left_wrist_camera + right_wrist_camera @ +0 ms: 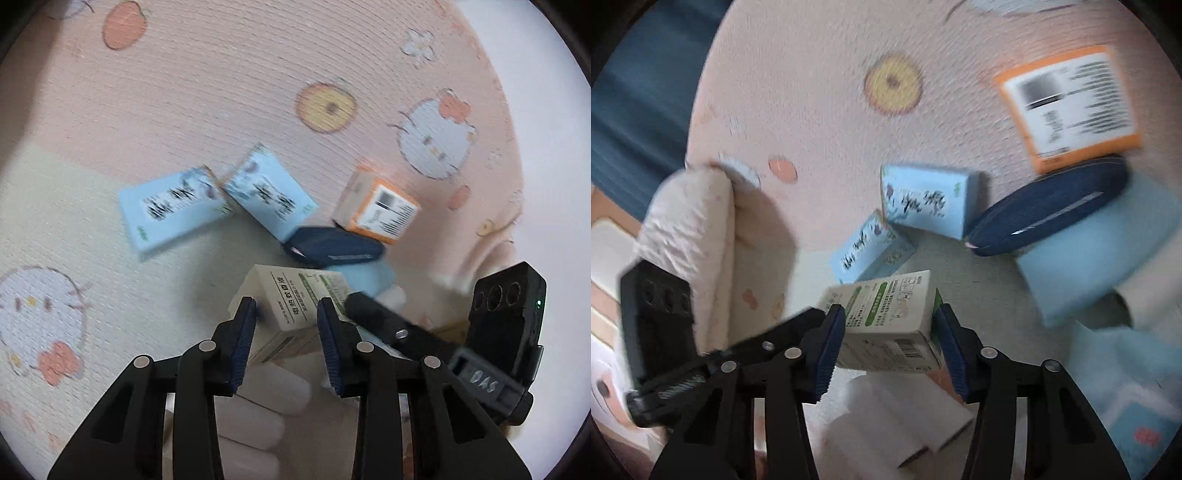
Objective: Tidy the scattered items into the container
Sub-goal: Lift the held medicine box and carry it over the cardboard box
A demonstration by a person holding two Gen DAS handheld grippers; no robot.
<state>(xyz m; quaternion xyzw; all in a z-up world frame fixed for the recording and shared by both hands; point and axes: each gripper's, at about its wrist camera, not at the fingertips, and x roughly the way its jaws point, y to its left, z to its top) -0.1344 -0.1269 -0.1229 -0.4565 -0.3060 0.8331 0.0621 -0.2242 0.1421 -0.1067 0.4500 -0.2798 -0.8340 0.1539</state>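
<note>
Both of your grippers are angling downward over the pink cartoon-print mat point(207, 92), meeting on the same white-and-green cardboard carton point(295, 301).

Left gripper point(286, 314): you are bracketing one end of the carton with the blue pads point(242, 343); whether they are pressing on it I cannot tell (motion blur softens the edges). In this view the right gripper's black finger point(384, 317) is crossing in from the right onto the carton.

Right gripper point(888, 332): you are straddling the carton's barcode end, a pad sitting against each side, so it reads as clamped on the carton, which sits tilted above the mat.

Farther out on the mat: two pale-blue printed boxes point(923, 201) lying side by side, a dark navy oval case point(1049, 214) and an orange-bordered white box point(1071, 107) behind it. No container can be made out.
</note>
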